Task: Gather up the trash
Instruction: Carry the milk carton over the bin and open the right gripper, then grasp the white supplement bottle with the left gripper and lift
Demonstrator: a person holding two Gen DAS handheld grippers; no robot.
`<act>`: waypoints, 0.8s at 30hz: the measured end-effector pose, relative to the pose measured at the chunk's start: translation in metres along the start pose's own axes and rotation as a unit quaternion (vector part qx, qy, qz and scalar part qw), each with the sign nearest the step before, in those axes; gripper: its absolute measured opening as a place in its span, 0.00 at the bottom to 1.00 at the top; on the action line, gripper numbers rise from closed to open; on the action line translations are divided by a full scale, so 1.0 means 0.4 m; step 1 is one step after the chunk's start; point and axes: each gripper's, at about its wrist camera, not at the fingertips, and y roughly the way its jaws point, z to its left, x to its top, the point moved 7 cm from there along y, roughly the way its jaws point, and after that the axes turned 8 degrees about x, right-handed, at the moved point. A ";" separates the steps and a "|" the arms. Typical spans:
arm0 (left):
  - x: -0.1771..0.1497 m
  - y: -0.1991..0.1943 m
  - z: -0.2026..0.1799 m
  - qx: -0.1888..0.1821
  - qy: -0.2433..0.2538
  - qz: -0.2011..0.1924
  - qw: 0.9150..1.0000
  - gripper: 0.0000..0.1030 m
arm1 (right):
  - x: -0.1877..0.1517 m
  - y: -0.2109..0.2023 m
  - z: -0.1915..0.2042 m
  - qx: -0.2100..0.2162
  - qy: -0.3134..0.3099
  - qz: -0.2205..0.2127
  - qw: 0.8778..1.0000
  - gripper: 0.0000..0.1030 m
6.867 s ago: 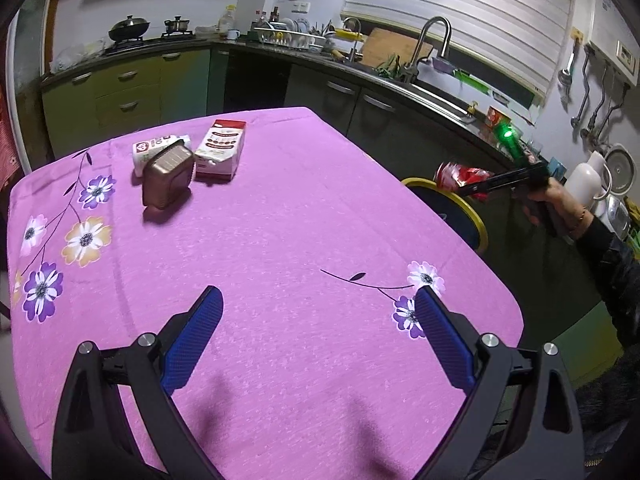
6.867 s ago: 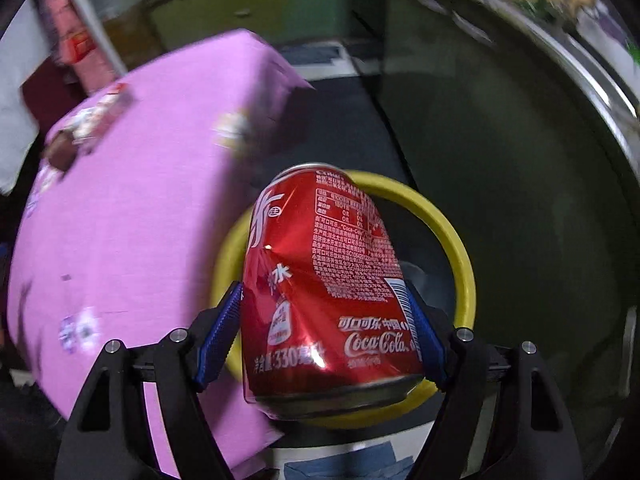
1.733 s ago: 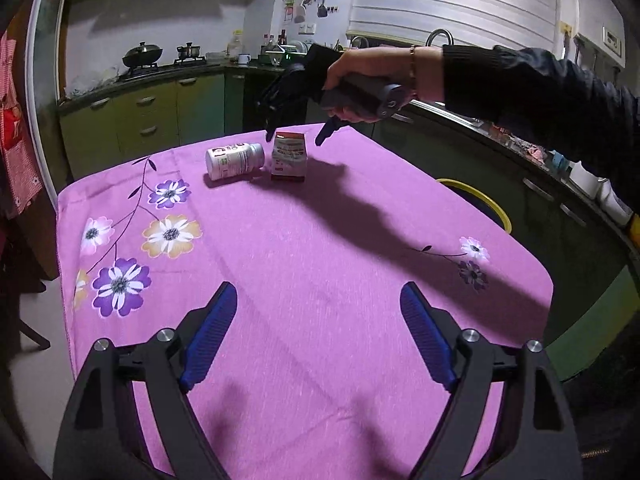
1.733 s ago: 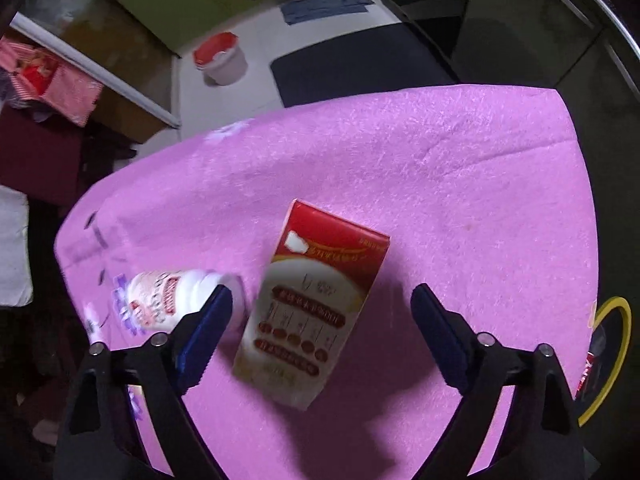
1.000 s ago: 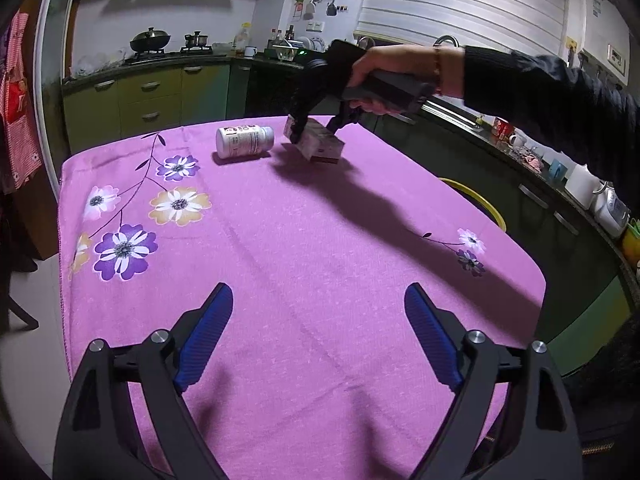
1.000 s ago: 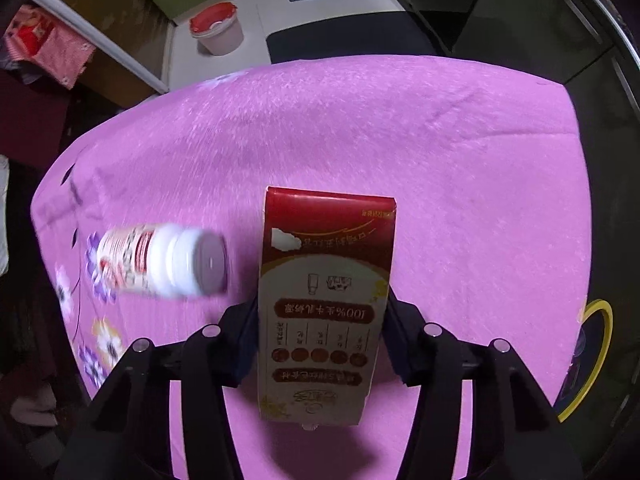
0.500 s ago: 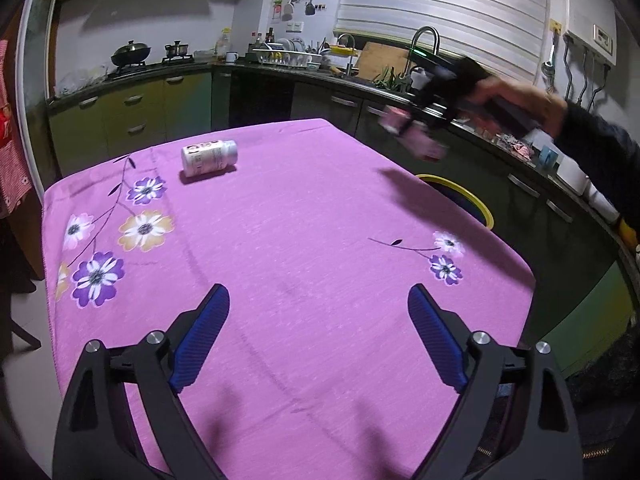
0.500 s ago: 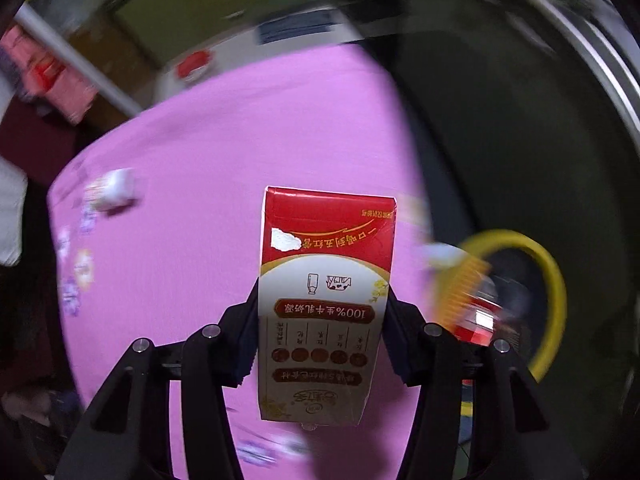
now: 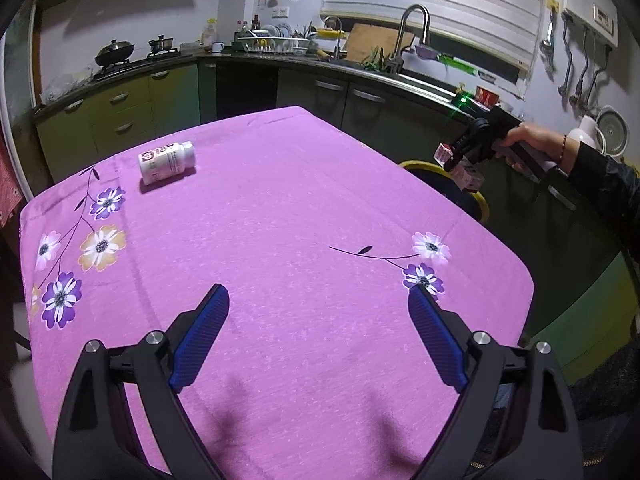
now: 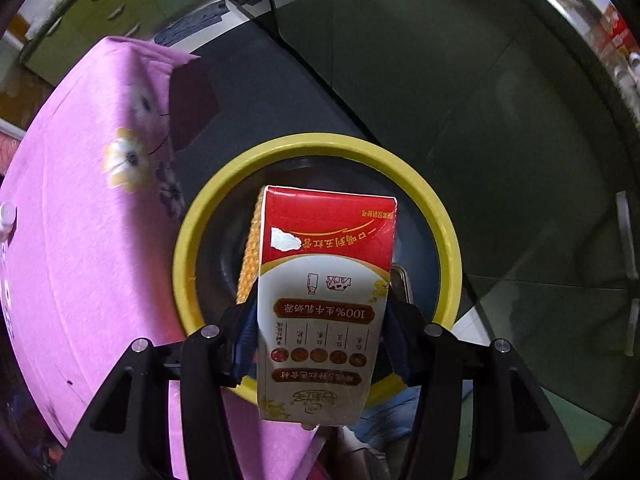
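The table [image 9: 280, 240] wears a pink cloth printed with flowers, and along the kitchen counter [image 9: 360, 70] behind it stand a wok on the stove, a dish rack and a tall tap over the sink; on the cloth only one thing lies, a white bottle [image 9: 166, 161] on its side near the far left corner, with nothing around it; the left gripper [image 9: 318, 336] hangs over the near edge of the table with its blue pads spread wide and nothing between them; off the table's right edge, low on the floor, sits the bin [image 10: 444, 216] with its yellow rim, dark inside, something orange and a pale edge showing within; nothing stands between the carton and that opening; the right gripper [image 10: 320, 336] points down over the bin and pinches the milk carton [image 10: 324, 300] at both sides, pads pressed to its lower half; the carton is red on top and white below, with a row of small round pictures and printed characters that read upside down from the wrist camera, a white patch on the red band; from the left wrist view a hand [image 9: 528, 138] in a dark sleeve holds that gripper just beyond the table's right edge, above the yellow rim.
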 end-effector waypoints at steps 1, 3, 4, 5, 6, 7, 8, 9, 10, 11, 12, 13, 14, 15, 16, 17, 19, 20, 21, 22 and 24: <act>0.001 0.002 -0.002 0.001 0.000 0.001 1.000 0.84 | 0.004 0.005 -0.012 0.000 0.001 0.001 1.000 0.58; 0.005 0.006 -0.008 0.002 0.001 0.005 1.000 0.84 | 0.012 0.009 -0.021 0.001 0.005 -0.003 1.000 0.69; 0.007 0.008 -0.009 0.003 0.001 0.005 1.000 0.84 | 0.017 0.006 -0.032 0.004 0.005 -0.006 1.000 0.80; 0.008 0.009 -0.011 0.004 0.002 0.006 1.000 0.84 | 0.029 -0.005 -0.054 0.006 0.006 -0.013 1.000 0.82; 0.009 0.011 -0.013 0.005 0.003 0.007 1.000 0.84 | 0.027 -0.014 -0.062 0.005 0.007 -0.019 1.000 0.82; 0.012 0.013 -0.013 0.009 0.003 0.007 1.000 0.84 | 0.032 -0.026 -0.062 0.006 0.006 -0.026 1.000 0.82; 0.014 0.015 -0.012 0.011 0.003 0.008 1.000 0.84 | 0.028 -0.040 -0.068 0.012 0.003 -0.035 0.999 0.82; 0.017 0.019 -0.008 0.015 0.001 0.009 1.000 0.85 | 0.019 -0.061 -0.061 0.023 0.000 -0.048 0.999 0.82; 0.021 0.024 -0.005 0.019 -0.002 0.009 1.000 0.86 | 0.005 -0.086 -0.047 0.036 -0.006 -0.060 0.998 0.82; 0.026 0.029 0.001 0.025 -0.006 0.010 1.000 0.86 | -0.013 -0.114 -0.028 0.048 -0.017 -0.074 0.996 0.82; 0.030 0.032 0.008 0.030 -0.010 0.010 0.999 0.87 | -0.029 -0.135 -0.014 0.055 -0.025 -0.086 0.994 0.82; 0.039 0.039 0.020 0.039 -0.017 0.011 0.999 0.88 | -0.051 -0.160 -0.001 0.063 -0.034 -0.102 0.992 0.82; 0.049 0.044 0.034 0.049 -0.027 0.010 0.998 0.88 | -0.078 -0.187 0.016 0.074 -0.045 -0.118 0.989 0.82; 0.063 0.052 0.059 0.068 -0.045 0.009 0.997 0.90 | -0.098 -0.204 0.029 0.084 -0.053 -0.129 0.987 0.82; 0.076 0.058 0.082 0.082 -0.064 0.007 0.995 0.91 | -0.125 -0.227 0.047 0.099 -0.063 -0.145 0.982 0.82; 0.091 0.063 0.105 0.092 -0.083 0.003 0.992 0.92 | -0.141 -0.232 0.068 0.109 -0.069 -0.156 0.979 0.82; 0.124 0.079 0.157 0.123 -0.119 -0.004 0.985 0.94 | -0.189 -0.262 0.105 0.134 -0.087 -0.187 0.969 0.82; 0.141 0.091 0.180 0.145 -0.130 -0.004 0.981 0.94 | -0.208 -0.269 0.124 0.145 -0.094 -0.199 0.965 0.82; 0.158 0.104 0.195 0.157 -0.136 -0.005 0.978 0.94 | -0.226 -0.276 0.136 0.153 -0.101 -0.208 0.961 0.82; 0.173 0.115 0.204 0.163 -0.138 -0.007 0.977 0.94 | -0.238 -0.275 0.148 0.158 -0.107 -0.214 0.958 0.82; 0.211 0.152 0.230 0.194 -0.141 -0.008 0.971 0.94 | -0.248 -0.263 0.193 0.162 -0.123 -0.226 0.953 0.83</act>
